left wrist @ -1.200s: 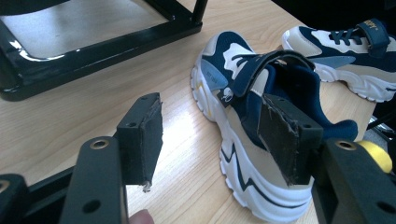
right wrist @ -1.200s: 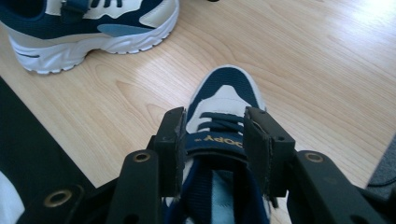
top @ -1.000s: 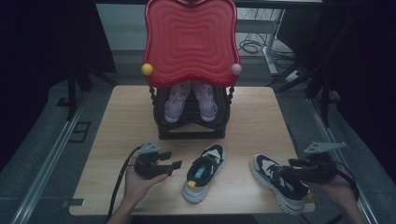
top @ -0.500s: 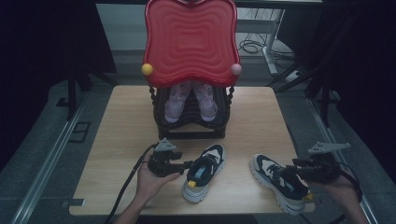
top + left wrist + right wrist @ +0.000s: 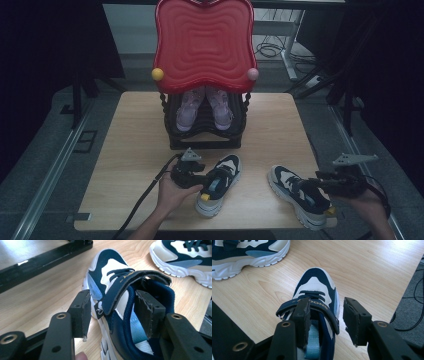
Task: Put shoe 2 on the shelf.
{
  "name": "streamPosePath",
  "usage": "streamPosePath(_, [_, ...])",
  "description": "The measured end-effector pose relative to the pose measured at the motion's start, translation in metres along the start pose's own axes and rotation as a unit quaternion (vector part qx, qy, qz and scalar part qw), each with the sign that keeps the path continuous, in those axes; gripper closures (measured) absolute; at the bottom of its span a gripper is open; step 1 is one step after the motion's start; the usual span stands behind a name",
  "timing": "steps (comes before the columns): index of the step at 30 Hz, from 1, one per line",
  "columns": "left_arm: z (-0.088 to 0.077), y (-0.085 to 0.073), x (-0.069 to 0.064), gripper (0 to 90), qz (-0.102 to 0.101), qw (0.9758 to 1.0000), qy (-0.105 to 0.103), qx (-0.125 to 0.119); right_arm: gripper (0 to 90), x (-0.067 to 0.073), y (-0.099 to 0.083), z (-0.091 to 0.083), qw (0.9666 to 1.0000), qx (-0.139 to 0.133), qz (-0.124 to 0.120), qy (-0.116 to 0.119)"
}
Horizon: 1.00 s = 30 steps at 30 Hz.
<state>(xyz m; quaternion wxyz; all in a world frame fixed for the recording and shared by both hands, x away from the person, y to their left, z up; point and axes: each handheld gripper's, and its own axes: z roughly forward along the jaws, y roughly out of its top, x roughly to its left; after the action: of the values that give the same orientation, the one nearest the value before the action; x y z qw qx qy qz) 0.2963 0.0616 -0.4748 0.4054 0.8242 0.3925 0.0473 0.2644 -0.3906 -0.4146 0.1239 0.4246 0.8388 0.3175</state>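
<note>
Two navy-and-white sneakers lie on the wooden table [image 5: 135,145]. My left gripper [image 5: 206,178] points right at the left sneaker [image 5: 227,167]. In the left gripper view my left gripper [image 5: 113,305] straddles this sneaker's [image 5: 110,265] side wall and strap, one jaw outside and one in the opening. Its jaws have just been closing, and the pads do not visibly press. My right gripper [image 5: 303,185] points left at the right sneaker [image 5: 285,180]. My right gripper [image 5: 327,308] stands open, one jaw under the strap inside that sneaker [image 5: 315,285], the other clear of its side.
A black shoe rack [image 5: 205,137] with a red wavy board [image 5: 204,45] on top stands at the table's far middle, holding a pair of lilac shoes [image 5: 190,110]. A yellow ball [image 5: 157,74] and a pink ball [image 5: 253,74] sit at the board's lower corners.
My left gripper has moved right up to the left sneaker, its jaws narrower and now around the sneaker's side. The right gripper has stayed at the right sneaker.
</note>
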Motion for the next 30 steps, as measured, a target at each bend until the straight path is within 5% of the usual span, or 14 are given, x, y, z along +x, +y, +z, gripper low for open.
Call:
streamPosePath(11, [0.016,0.002,-0.003,57.7,0.015,0.9994,0.012,0.028,56.8,-0.004,-0.003,-0.002,0.9999,0.009,0.007,-0.002])
streamPosePath(21, [0.017,0.002,-0.004,61.8,0.011,0.9996,0.010,0.026,53.2,-0.009,-0.010,0.009,0.9992,0.034,0.019,-0.001])
streamPosePath(30, [0.019,0.004,-0.004,59.9,0.016,0.9992,0.012,0.034,53.9,-0.014,-0.013,0.031,0.9963,0.084,0.016,0.009])
